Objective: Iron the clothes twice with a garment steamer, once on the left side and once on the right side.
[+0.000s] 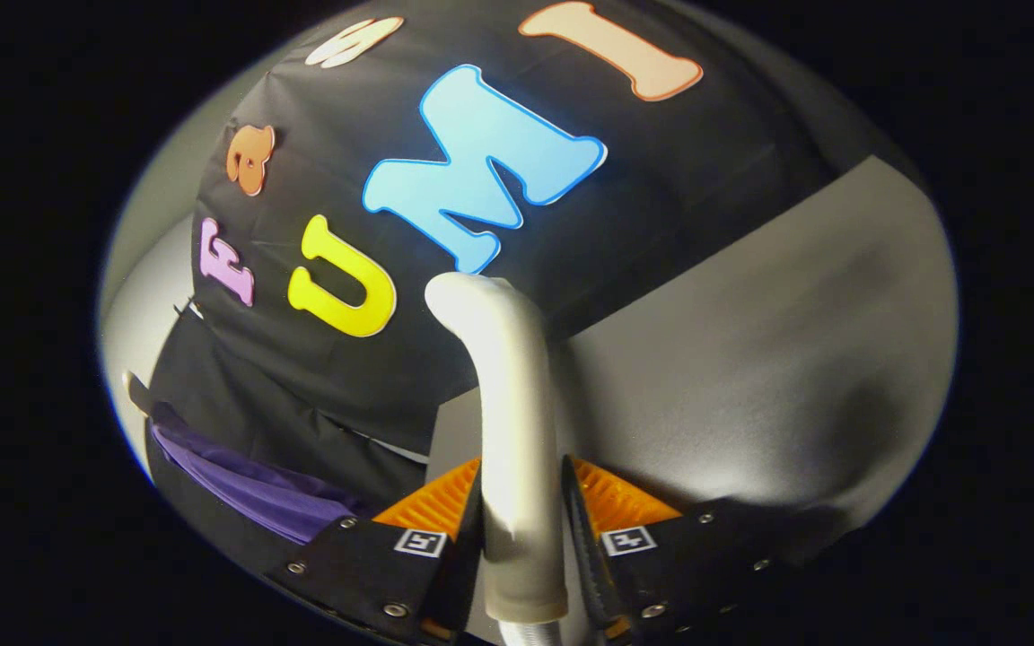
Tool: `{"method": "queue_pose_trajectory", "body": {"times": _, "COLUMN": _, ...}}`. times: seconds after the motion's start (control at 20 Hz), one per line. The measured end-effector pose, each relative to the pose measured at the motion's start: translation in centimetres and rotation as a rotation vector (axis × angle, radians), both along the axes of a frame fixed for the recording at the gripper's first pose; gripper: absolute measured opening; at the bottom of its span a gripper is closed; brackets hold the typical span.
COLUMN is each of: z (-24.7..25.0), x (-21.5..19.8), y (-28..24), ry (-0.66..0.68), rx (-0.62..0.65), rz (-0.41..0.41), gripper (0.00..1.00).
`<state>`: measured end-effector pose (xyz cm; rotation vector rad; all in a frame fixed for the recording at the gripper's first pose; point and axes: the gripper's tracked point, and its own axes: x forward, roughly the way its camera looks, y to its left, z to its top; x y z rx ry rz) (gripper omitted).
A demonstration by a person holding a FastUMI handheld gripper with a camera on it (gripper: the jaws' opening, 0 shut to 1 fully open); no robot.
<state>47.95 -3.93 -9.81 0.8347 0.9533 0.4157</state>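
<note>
The gripper (521, 529) at lower centre pinches the steamer (510, 404) by its handle. A purple garment (257, 489) lies lower left.

From my remote seat the picture is dim overall, with the light falling from above and ahead. It catches the pale handle of the garment steamer (512, 431), which shows a soft bright sheen along its upper curve and shades darker low down between the fingers (582, 529) pressed on either side of it. The grey table (750, 377) glows in a broad patch with a mild hotspot just beyond the fingers, then falls off into shadow at its far side. The purple cloth (257, 489) sits in gloom. Fisheye bending curves every straight edge, and detail softens toward the rim.
</note>
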Motion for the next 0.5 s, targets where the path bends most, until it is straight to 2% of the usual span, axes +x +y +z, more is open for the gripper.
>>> {"method": "queue_pose_trajectory", "body": {"times": 0.15, "z": 0.9, "x": -0.1, "y": -0.2, "ry": -0.039, "rx": 0.019, "rz": -0.016, "gripper": 0.35}}
{"method": "queue_pose_trajectory", "body": {"times": 0.3, "z": 4.1, "x": -0.8, "y": -0.8, "ry": -0.142, "rx": 0.020, "rz": -0.058, "gripper": 0.33}}
{"method": "queue_pose_trajectory", "body": {"times": 0.5, "z": 6.4, "x": -4.0, "y": -0.9, "ry": -0.265, "rx": -0.072, "rz": -0.071, "gripper": 0.33}}
